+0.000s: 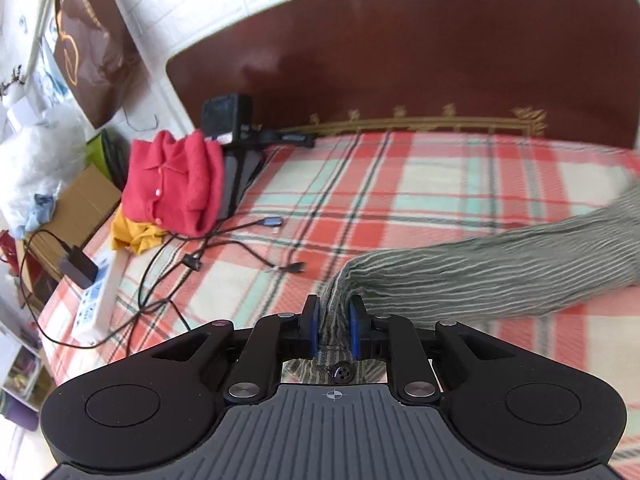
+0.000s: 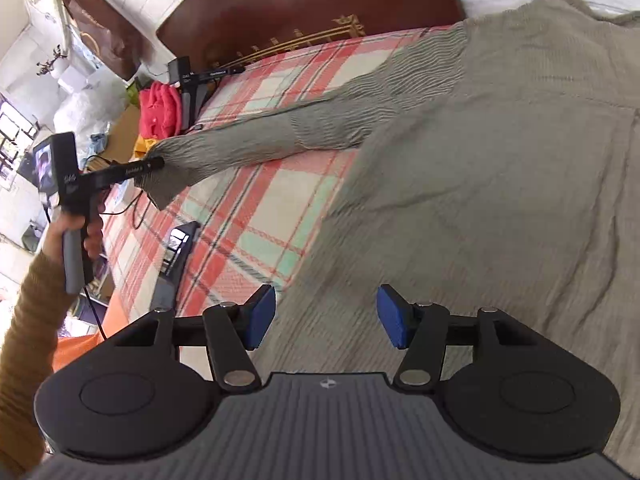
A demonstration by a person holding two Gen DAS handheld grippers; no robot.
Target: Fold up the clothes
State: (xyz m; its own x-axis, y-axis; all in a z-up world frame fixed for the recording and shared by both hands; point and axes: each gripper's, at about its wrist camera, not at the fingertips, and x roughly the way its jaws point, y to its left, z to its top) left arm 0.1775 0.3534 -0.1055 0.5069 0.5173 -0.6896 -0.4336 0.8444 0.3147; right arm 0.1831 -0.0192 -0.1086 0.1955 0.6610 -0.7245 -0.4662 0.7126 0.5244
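A grey-green ribbed garment (image 2: 500,152) lies spread over the right part of the plaid bed cover (image 2: 276,200). Its long sleeve (image 1: 500,276) stretches to the left, lifted off the bed. My left gripper (image 1: 335,322) is shut on the sleeve's cuff, with the cloth pinched between the blue pads; the right wrist view shows it, too, as the left gripper (image 2: 154,166), held by a hand in a mustard sleeve. My right gripper (image 2: 326,318) hovers open just above the garment's lower body, with nothing between its pads.
Folded red clothing (image 1: 176,184) over a yellow piece (image 1: 136,236) lies at the bed's left edge, next to a black device (image 1: 228,116), loose cables (image 1: 224,240) and a white power strip (image 1: 98,300). A dark wooden headboard (image 1: 400,52) closes the far side. A black stand (image 2: 180,256) sits on the bed's left.
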